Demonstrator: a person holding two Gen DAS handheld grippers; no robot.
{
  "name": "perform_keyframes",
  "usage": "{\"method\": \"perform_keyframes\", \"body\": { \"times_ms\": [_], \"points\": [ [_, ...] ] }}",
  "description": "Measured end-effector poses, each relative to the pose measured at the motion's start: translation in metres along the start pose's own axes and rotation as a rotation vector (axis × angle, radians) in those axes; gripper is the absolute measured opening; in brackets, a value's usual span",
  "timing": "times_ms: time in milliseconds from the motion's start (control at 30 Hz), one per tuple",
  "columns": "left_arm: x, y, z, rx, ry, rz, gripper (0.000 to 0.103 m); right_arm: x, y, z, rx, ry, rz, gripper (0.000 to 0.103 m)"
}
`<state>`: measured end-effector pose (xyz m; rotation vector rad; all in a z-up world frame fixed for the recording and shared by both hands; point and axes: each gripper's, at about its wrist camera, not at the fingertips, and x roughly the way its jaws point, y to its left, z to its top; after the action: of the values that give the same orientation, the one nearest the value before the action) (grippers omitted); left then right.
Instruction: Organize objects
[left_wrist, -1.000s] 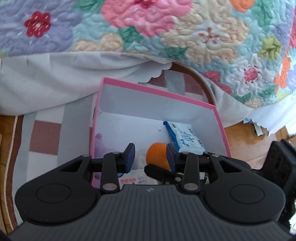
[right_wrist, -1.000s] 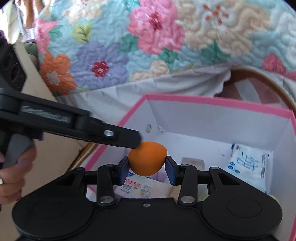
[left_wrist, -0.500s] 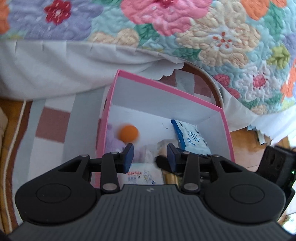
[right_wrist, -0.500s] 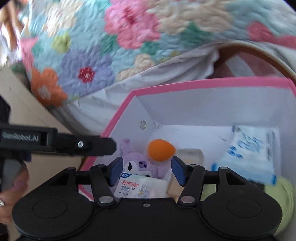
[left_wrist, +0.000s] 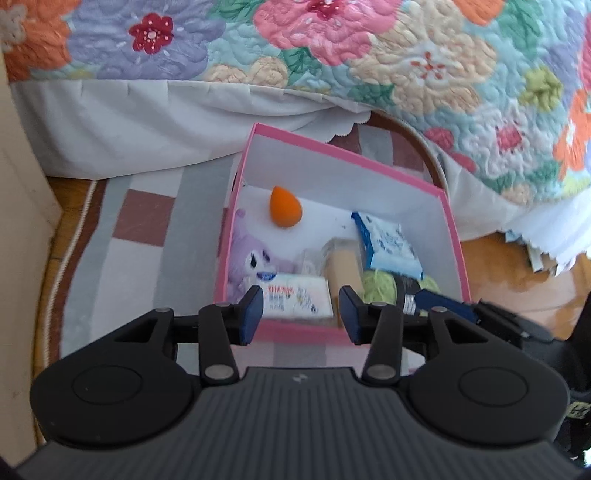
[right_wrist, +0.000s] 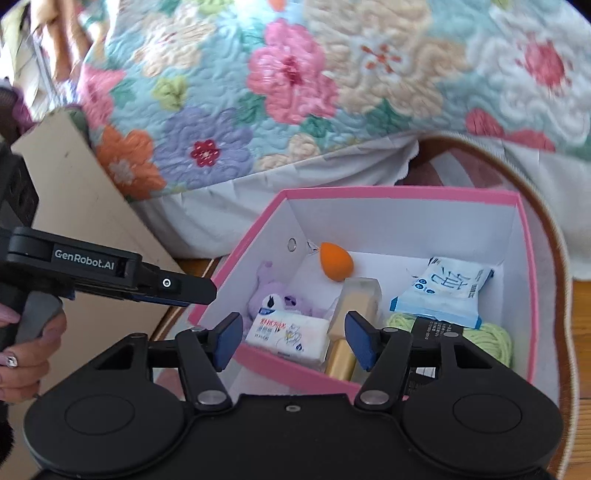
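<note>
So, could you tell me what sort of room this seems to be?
Most likely a bedroom: a floral quilt over a white bed skirt hangs beside a striped rug on a wooden floor, where a pink box sits.

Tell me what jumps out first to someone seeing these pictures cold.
The pink-rimmed box on the striped rug, packed with small items: an orange teardrop sponge lying free near its far wall and a purple plush toy in the left corner. Behind it hangs a bright floral quilt. Both grippers hover open and empty at the near rim.
</note>
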<state>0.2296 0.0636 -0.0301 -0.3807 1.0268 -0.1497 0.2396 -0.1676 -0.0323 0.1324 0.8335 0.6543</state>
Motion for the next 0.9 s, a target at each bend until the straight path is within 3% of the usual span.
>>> {"method": "perform_keyframes", "body": {
  "times_ms": [400,600,900],
  "points": [
    [-0.080,-0.029,-0.024,0.069,-0.052,0.082,0.058,-0.086,0.043,0.006,-0.107,-0.056,-0.103,0.072],
    [-0.120,-0.039,-0.037,0.094,-0.060,0.079,0.063,-0.129,0.058,0.004,-0.090,-0.073,-0.161,0.077],
    [-0.147,-0.056,-0.069,0.129,-0.046,0.091,0.075,-0.174,0.073,-0.018,-0.046,-0.065,-0.237,0.086]
  ]
}}
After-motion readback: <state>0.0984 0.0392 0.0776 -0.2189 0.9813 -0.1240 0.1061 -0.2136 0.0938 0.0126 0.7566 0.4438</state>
